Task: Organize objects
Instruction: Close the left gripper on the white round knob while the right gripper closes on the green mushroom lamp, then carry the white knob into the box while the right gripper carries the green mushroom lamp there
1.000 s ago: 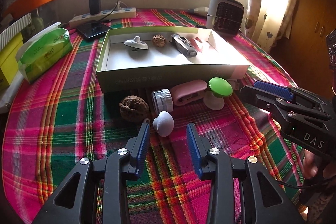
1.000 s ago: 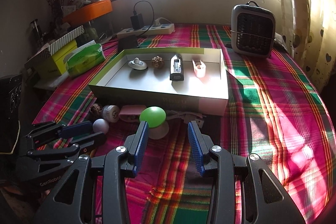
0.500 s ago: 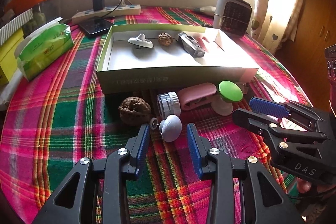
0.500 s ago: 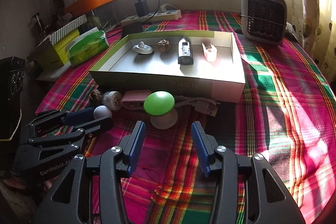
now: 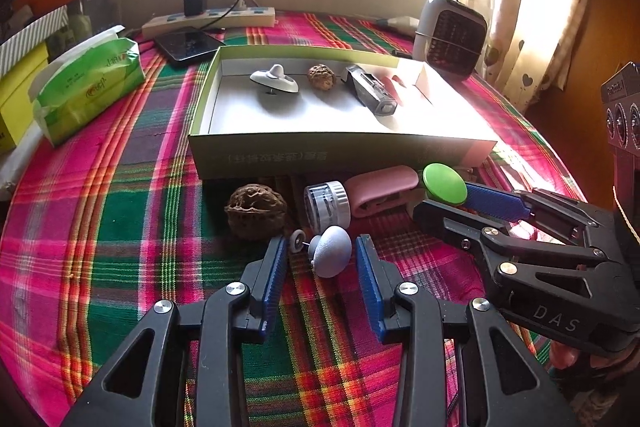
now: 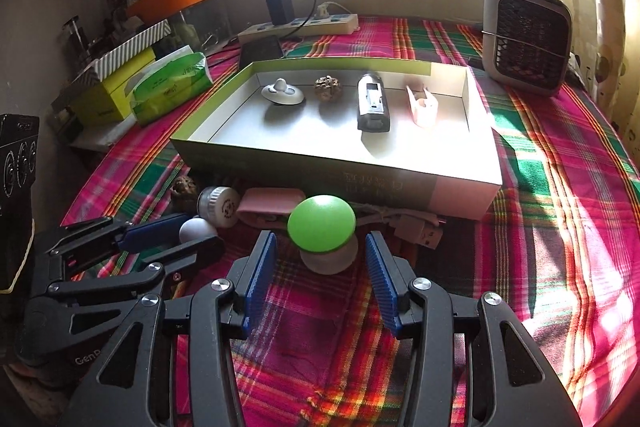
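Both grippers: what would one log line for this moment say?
left gripper: open, straddling grey mushroom-shaped knob | right gripper: open, straddling green-capped mushroom toy | both objects on plaid tablecloth, outside shallow cardboard box

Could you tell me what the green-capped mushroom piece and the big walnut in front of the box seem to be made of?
The green-capped mushroom piece looks like smooth moulded plastic: an even, slightly glossy green cap on a pale matte base. The big walnut looks like a real shell, brown, dull and deeply wrinkled, though a carved or moulded copy cannot be ruled out.
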`<state>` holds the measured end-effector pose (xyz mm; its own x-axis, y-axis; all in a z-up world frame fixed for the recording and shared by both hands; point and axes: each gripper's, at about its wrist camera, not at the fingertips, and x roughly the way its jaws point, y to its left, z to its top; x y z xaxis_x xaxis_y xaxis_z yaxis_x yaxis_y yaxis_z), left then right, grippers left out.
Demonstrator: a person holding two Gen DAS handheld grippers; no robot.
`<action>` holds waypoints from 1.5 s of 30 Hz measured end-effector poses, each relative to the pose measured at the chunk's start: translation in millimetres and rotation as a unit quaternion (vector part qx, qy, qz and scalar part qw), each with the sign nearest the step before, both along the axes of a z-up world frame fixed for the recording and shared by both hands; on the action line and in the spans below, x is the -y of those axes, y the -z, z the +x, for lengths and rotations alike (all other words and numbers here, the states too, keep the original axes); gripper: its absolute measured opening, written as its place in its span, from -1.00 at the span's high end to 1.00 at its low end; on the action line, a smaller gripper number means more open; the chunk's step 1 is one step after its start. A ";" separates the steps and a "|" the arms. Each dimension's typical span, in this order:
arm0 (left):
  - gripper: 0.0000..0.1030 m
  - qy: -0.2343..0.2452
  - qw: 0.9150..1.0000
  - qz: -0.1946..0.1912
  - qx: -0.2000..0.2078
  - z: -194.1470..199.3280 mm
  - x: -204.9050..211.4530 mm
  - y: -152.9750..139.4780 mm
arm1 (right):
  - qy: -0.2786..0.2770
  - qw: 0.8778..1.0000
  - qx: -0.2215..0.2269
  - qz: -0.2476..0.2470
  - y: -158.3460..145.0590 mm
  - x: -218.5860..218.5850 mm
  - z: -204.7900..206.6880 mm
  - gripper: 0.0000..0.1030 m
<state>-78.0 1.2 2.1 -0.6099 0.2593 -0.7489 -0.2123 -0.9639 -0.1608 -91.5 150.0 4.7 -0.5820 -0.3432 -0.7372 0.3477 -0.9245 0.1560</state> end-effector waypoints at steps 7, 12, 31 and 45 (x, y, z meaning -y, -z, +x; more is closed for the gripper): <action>0.35 -0.003 1.000 0.010 0.001 -0.9 4.1 0.6 | 0.015 1.000 -0.006 -0.009 -3.0 -1.2 -4.6 0.08; 0.42 -0.005 1.000 0.010 0.001 -1.4 5.3 0.7 | 0.019 1.000 -0.008 -0.006 -2.0 0.2 -7.2 0.08; 0.43 -0.006 1.000 0.017 0.002 1.3 9.0 -0.1 | 0.029 0.999 -0.023 -0.005 -5.5 -1.8 -1.5 0.32; 0.44 -0.002 1.000 0.013 0.001 8.9 16.1 -1.6 | 0.033 0.999 -0.019 -0.023 -7.4 -2.6 10.9 0.32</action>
